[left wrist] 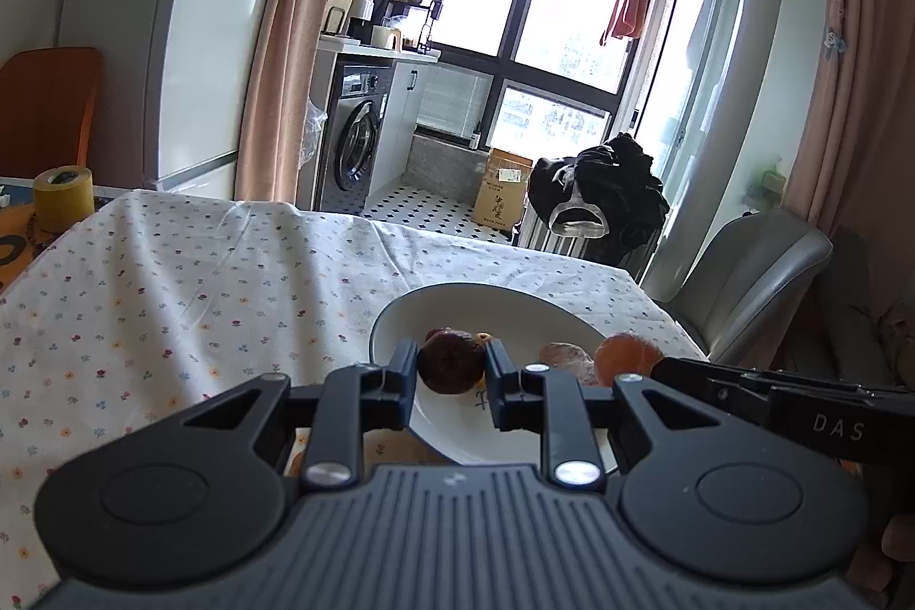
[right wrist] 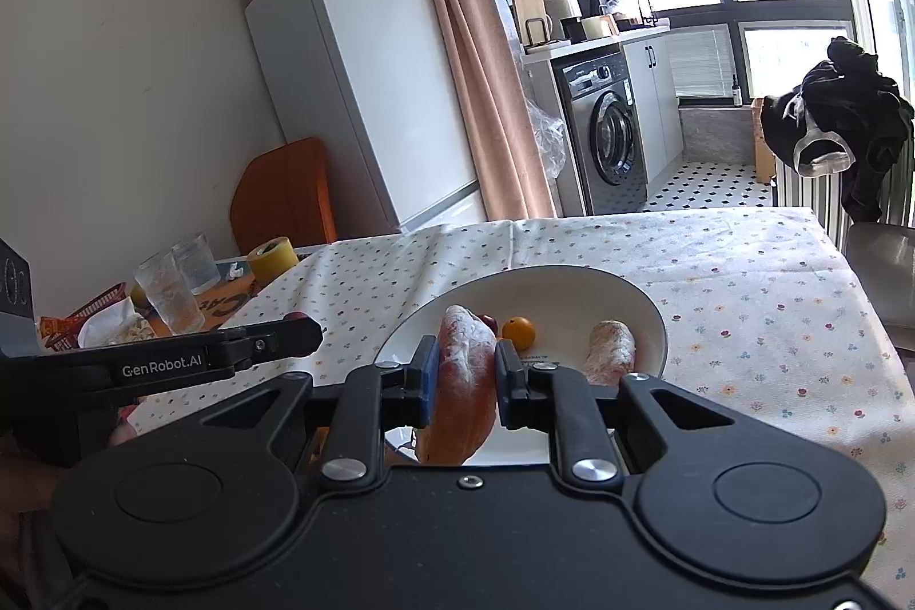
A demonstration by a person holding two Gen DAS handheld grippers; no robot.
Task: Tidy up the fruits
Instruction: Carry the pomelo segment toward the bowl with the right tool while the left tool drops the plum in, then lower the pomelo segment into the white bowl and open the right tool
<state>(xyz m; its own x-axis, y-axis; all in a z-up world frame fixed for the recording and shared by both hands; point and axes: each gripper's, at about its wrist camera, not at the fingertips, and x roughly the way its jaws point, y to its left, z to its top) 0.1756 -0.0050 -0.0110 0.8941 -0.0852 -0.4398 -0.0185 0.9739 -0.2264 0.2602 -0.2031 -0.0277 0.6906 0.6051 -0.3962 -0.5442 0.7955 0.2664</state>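
Left claw (left wrist: pixel 450 367) is closed on a dark round fruit (left wrist: pixel 449 363) over the plate (left wrist: pixel 400 310); right claw (right wrist: pixel 464 373) pinches a frosty sweet potato (right wrist: pixel 466 370) above the rim; either could slip and roll across the counter (left wrist: pixel 171 278).

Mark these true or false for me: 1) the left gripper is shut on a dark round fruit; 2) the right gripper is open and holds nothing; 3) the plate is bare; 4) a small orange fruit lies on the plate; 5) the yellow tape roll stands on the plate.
1) True. The left gripper is shut on the dark round fruit, above the white plate.
2) False. The right gripper is shut on a long pale-dusted orange piece.
3) False. The plate already holds several pieces, among them a frosted lump.
4) True. The small orange fruit lies near the plate's middle.
5) False. The yellow tape roll stands off the floral tablecloth, far left of the plate.
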